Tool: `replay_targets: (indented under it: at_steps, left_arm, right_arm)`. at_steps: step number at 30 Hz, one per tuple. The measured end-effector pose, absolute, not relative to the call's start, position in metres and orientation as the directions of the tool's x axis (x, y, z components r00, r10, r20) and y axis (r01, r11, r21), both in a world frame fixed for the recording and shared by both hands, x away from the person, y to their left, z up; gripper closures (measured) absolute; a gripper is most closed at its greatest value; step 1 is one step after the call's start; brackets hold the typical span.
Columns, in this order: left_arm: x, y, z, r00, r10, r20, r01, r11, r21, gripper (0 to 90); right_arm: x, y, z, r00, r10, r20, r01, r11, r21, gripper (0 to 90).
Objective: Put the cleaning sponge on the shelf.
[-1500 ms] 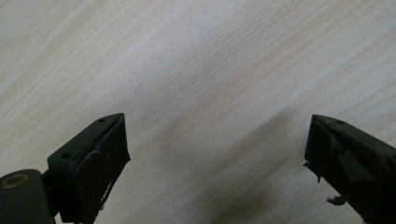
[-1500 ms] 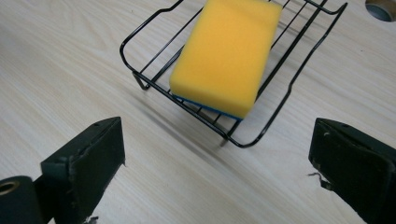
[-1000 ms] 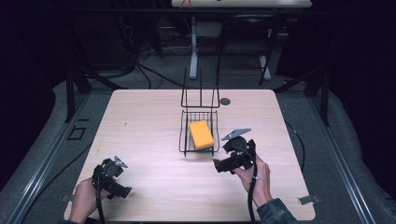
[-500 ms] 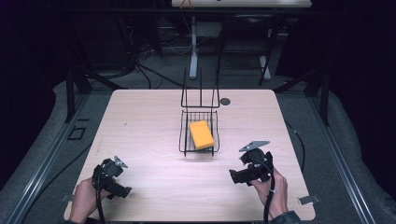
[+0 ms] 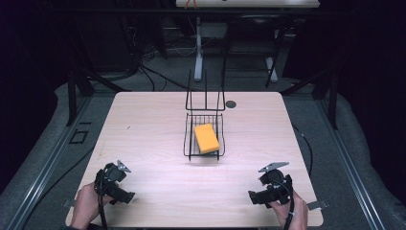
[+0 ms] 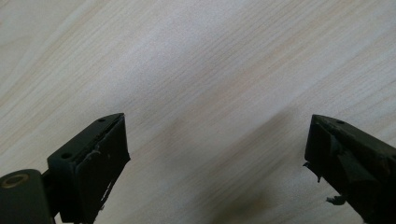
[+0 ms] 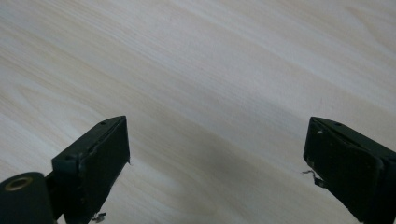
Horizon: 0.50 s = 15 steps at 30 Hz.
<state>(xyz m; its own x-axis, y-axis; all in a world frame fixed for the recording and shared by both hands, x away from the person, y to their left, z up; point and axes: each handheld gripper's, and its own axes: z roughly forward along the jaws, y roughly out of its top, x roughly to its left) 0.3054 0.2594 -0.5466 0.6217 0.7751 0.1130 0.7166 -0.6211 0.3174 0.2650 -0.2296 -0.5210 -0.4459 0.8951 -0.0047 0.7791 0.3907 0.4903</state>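
An orange sponge (image 5: 206, 138) lies inside a black wire basket (image 5: 187, 143) at the middle of the wooden table (image 5: 143, 124). My left gripper (image 5: 127, 197) rests low at the front left corner, held by a hand, its jaws wide open over bare wood (image 6: 215, 121). At the front right, my right gripper (image 5: 253, 197) is held low and points left, well clear of the basket. Its jaws have just been closing a little, but they stand open with nothing between them (image 7: 217, 123).
The basket has a tall wire handle frame (image 5: 206, 98) at its far end. A small dark round disc (image 5: 231, 104) lies on the table just right of that frame. The table's front edge runs close under both hands.
My right gripper has drawn back from beside the basket's right side to the front right of the table and sunk lower. The left gripper has kept still.
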Motion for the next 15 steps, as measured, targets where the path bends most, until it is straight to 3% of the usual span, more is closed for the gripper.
replay_targets:
  at_steps: [15]
  left_arm:
    - [0.306,0.258,-0.547,0.631,0.767,0.111,0.709,-0.629,0.319,6.3]
  right_arm:
    - [0.266,-0.236,-0.540,-0.447,0.894,0.034,0.821,0.395,0.413,10.2]
